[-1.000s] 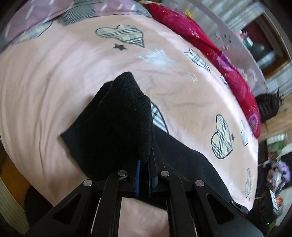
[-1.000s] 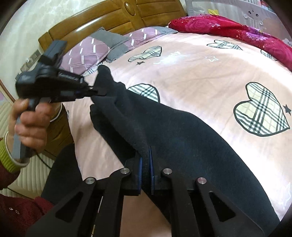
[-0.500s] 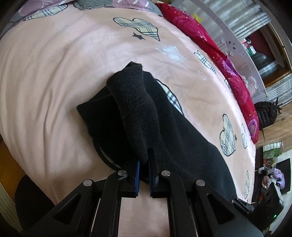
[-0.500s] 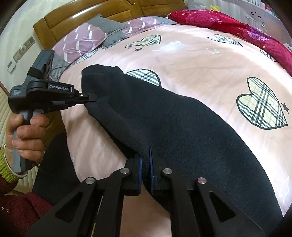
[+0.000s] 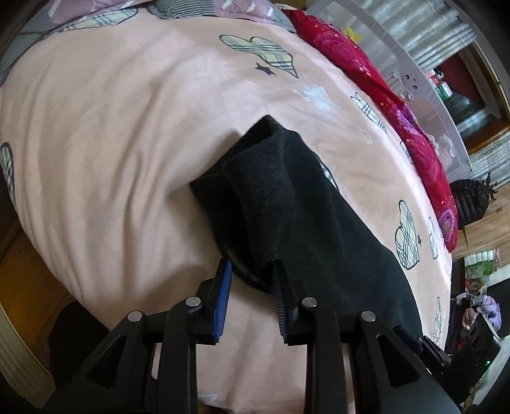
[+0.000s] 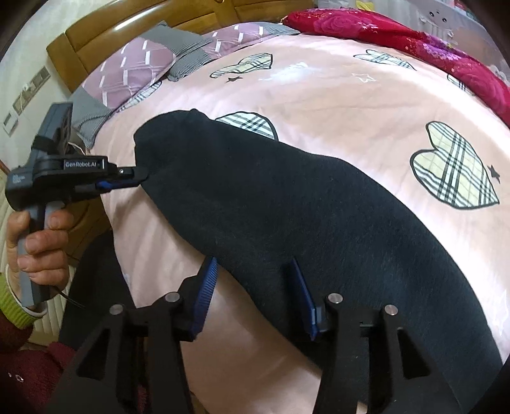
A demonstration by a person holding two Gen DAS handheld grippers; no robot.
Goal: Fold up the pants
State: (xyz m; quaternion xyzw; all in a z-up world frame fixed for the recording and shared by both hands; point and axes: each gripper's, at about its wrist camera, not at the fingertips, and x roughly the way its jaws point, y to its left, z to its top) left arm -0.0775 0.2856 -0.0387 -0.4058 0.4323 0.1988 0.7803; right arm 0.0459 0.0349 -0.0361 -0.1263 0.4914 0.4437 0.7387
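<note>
Here the black pants (image 6: 287, 223) are seen laid flat on the pink bed sheet (image 5: 95, 127), running along the near edge of the bed, with one end toward the headboard (image 6: 127, 28) and the purple pillows (image 6: 127, 73). At that end two layers of cloth are stacked, the upper one set slightly off the lower. The left gripper (image 5: 251, 280) is held at the near edge of the pants; its fingers (image 5: 223, 286) are spread and opening, a fold of the black cloth lies loosely between them, and no pinch is seen. The right gripper (image 6: 251, 280) is placed further along the same near edge; its fingers (image 6: 205, 289) are likewise spread and opening, with the hem of the pants lying between them, unpressed. In the right wrist view the left gripper is seen grasped by a hand (image 6: 35, 242) in a green cuff, its tips at the pants' end. A red floral blanket (image 5: 398, 121) is bunched along the far edge of the bed.
</note>
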